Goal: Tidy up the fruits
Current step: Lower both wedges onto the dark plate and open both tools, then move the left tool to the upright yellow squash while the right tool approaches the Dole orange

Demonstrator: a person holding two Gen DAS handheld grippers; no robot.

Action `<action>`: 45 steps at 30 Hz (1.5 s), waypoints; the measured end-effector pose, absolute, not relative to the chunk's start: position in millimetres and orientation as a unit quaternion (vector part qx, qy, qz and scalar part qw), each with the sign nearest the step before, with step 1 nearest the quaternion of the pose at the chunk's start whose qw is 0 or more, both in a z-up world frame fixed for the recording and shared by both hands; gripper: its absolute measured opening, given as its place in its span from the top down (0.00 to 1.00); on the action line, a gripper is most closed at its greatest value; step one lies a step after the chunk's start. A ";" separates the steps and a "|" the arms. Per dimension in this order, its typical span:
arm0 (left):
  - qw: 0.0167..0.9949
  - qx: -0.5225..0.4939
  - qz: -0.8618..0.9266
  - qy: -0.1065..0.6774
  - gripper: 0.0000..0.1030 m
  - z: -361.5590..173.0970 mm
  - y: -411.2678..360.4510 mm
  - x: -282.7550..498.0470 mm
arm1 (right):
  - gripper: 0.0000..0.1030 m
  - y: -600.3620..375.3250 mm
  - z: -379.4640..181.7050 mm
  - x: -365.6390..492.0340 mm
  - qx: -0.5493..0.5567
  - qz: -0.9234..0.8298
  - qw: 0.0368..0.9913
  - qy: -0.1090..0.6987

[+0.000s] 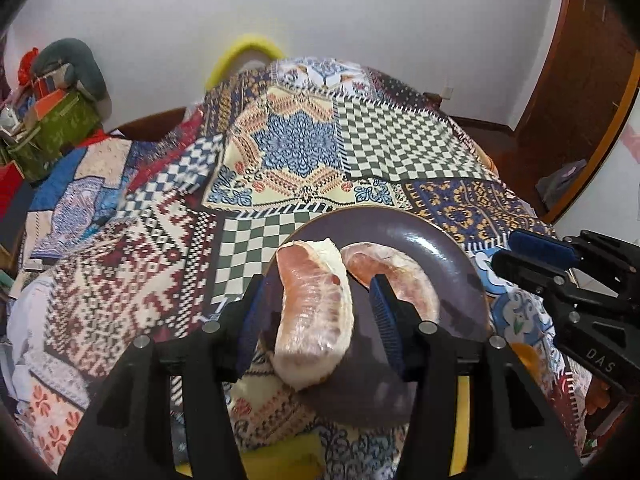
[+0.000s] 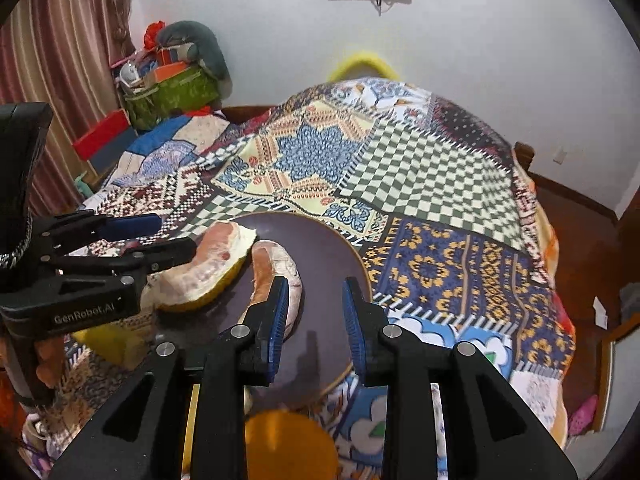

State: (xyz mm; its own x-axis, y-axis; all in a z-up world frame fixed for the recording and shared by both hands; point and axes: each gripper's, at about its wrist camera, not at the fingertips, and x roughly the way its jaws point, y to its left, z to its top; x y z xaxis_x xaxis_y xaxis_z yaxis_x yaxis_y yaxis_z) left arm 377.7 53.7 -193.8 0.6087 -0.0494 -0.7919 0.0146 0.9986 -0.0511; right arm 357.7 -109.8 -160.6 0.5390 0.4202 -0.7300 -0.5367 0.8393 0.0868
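Observation:
A dark purple plate (image 1: 440, 256) (image 2: 324, 248) lies on the patterned quilt. A peeled pomelo wedge (image 1: 404, 276) (image 2: 276, 268) lies on it. A second pomelo wedge with yellow rind (image 1: 316, 304) (image 2: 204, 272) rests at the plate's left rim, between the open jaws of my left gripper (image 1: 316, 316) (image 2: 168, 236), with gaps at both sides. My right gripper (image 2: 316, 320) (image 1: 520, 252) is open and empty above the plate's right half. An orange fruit (image 2: 288, 444) lies below the plate, near the camera.
The patterned quilt (image 1: 304, 148) (image 2: 420, 184) covers the bed. A yellow object (image 1: 280, 464) lies at the near edge under the left gripper. Boxes and a green bag (image 2: 172, 92) are stacked at the far left by the curtain. Wooden floor lies to the right.

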 end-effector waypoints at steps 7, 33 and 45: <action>0.908 -0.018 -0.022 0.417 0.49 -162.1 48.6 340.5 | 0.74 -122.1 -138.0 316.8 -0.080 0.278 0.883 0.370; 0.889 -0.026 -0.065 0.452 0.44 -189.3 -1.1 268.5 | 0.50 -168.4 -155.3 244.2 -0.062 0.237 0.898 0.365; 0.862 -0.035 -0.083 0.500 0.44 -232.1 -15.3 289.7 | 0.49 -176.1 -178.3 250.1 -0.051 0.234 0.893 0.382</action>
